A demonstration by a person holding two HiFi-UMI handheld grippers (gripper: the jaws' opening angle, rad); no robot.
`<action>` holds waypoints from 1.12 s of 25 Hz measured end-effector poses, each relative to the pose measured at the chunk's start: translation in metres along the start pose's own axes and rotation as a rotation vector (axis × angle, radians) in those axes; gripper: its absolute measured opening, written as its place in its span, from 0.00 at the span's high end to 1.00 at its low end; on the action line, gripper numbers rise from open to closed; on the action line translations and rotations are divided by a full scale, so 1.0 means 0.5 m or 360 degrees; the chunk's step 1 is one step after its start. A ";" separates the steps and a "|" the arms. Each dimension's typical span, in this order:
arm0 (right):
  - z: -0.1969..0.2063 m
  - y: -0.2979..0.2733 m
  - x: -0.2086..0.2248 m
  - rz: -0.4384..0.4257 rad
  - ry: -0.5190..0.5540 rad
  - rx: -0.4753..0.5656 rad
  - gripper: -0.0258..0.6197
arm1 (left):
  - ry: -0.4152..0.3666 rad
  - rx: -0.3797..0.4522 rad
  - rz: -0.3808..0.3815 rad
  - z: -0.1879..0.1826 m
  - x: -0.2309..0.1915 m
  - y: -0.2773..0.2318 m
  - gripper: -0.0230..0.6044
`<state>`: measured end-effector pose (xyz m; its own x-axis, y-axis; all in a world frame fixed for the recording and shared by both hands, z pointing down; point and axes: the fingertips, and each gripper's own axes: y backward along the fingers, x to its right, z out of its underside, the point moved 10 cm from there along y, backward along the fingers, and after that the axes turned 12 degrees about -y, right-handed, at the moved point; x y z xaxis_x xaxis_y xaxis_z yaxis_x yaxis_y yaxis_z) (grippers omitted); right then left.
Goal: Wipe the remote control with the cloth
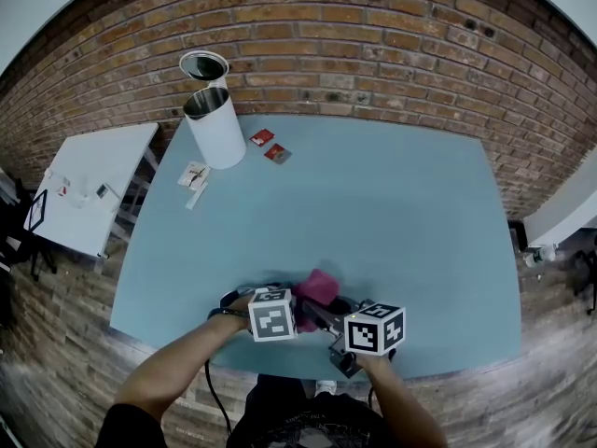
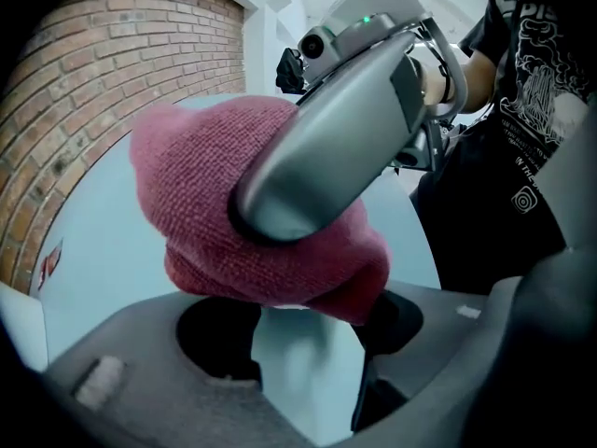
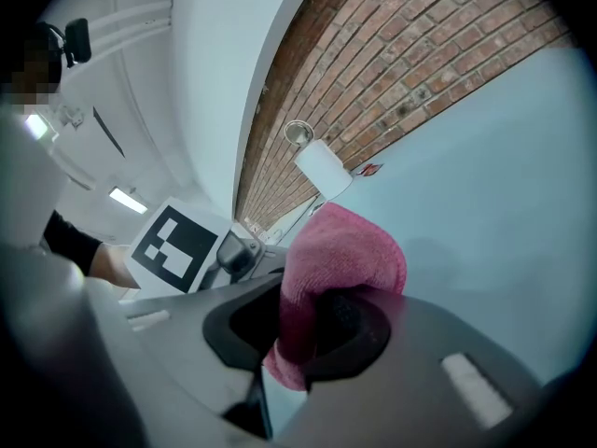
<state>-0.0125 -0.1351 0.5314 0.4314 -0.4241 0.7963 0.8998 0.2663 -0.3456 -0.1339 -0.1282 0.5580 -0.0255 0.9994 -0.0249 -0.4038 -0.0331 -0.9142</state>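
A pink cloth [image 1: 317, 287] is bunched up near the front edge of the blue-grey table [image 1: 392, 213]. My right gripper [image 1: 315, 308] is shut on it: in the right gripper view the cloth [image 3: 345, 250] is pinched between the jaws [image 3: 298, 329] and bulges up above them. In the left gripper view, one grey finger of the right gripper [image 2: 326, 147] lies across the cloth [image 2: 205, 194]. My left gripper [image 2: 303, 334] points steeply down just under the cloth. Its jaws stand apart with bare table between them, and the cloth's lower edge brushes one pad. I see no remote control in any view.
At the back left stands a white cylinder [image 1: 215, 124], its lid [image 1: 203, 64] leaning on the brick wall. Red packets [image 1: 270, 146] and a card [image 1: 193, 176] lie beside it. A white side table [image 1: 93, 189] stands off the left edge.
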 end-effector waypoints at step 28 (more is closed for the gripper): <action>-0.022 0.159 0.087 0.0069 -0.0020 0.0096 0.86 | 0.0075 -0.0168 0.0016 -0.017 -0.019 -0.006 0.57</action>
<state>0.0784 -0.1417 0.5331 0.4687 -0.4001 0.7876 0.8745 0.3363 -0.3495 -0.1249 -0.1374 0.5575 0.0148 0.9986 -0.0510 -0.3049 -0.0441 -0.9514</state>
